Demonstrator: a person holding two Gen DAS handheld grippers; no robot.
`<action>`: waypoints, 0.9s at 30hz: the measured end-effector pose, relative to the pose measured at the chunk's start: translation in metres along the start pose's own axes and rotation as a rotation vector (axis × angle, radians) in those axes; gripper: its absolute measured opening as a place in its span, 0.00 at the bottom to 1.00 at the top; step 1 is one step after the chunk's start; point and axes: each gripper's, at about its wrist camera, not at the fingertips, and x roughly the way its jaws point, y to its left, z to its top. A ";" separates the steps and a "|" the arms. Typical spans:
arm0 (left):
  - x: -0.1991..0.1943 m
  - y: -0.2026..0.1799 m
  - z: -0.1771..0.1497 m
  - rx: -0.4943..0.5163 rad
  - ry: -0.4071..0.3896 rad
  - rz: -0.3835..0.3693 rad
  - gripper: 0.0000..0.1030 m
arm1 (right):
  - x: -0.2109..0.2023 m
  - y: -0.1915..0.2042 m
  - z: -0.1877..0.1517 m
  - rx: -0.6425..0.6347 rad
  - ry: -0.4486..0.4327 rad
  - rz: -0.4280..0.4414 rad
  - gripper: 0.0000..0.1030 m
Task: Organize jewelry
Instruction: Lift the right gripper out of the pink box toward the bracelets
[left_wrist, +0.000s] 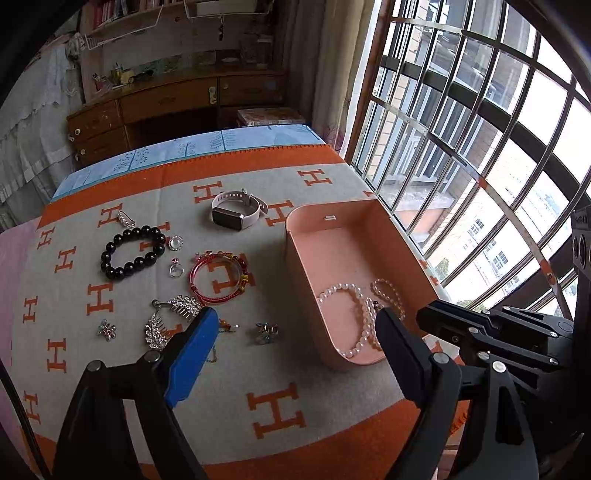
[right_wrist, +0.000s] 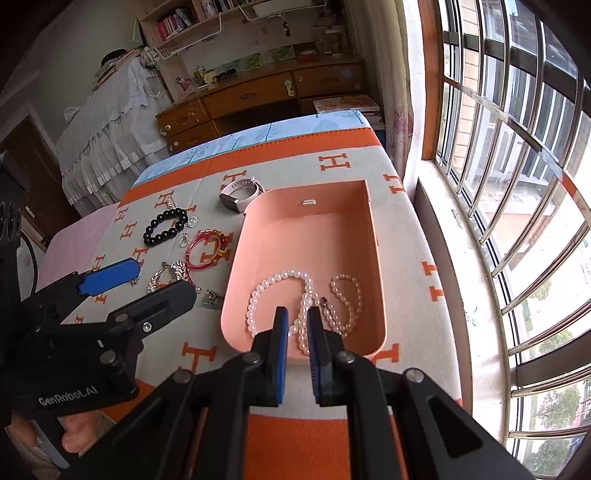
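A pink box (left_wrist: 295, 254) (right_wrist: 373, 229) stands open on the orange-and-grey blanket and holds a white pearl necklace (left_wrist: 360, 314) (right_wrist: 273, 280) and a beige bead strand (left_wrist: 388, 288) (right_wrist: 347, 288). Loose on the blanket to its left lie a black bead bracelet (left_wrist: 131, 253) (right_wrist: 164, 225), a red bangle (left_wrist: 218, 275) (right_wrist: 207, 249), a white watch (left_wrist: 238, 208) (right_wrist: 240, 192), a silver leaf comb (left_wrist: 173, 317) (right_wrist: 168, 275), rings and small brooches. My left gripper (left_wrist: 295, 321) (right_wrist: 162, 277) is open and empty above the blanket. My right gripper (right_wrist: 297, 319) hovers over the box's near end, jaws a narrow gap apart, empty.
A barred window and its sill (right_wrist: 461, 258) run along the right of the bed. A wooden desk with drawers (left_wrist: 166, 107) stands beyond the bed's far end. A small crystal brooch (left_wrist: 266, 330) lies near the box's left wall.
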 end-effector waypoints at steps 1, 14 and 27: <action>-0.001 0.000 -0.001 0.003 -0.003 0.003 0.83 | 0.000 0.002 0.000 -0.001 0.003 0.004 0.10; -0.021 0.023 -0.006 -0.021 -0.048 0.015 0.83 | -0.004 0.029 -0.001 -0.024 -0.006 -0.005 0.24; -0.061 0.085 0.016 -0.016 -0.141 0.158 0.83 | -0.004 0.081 0.028 -0.130 -0.046 0.013 0.24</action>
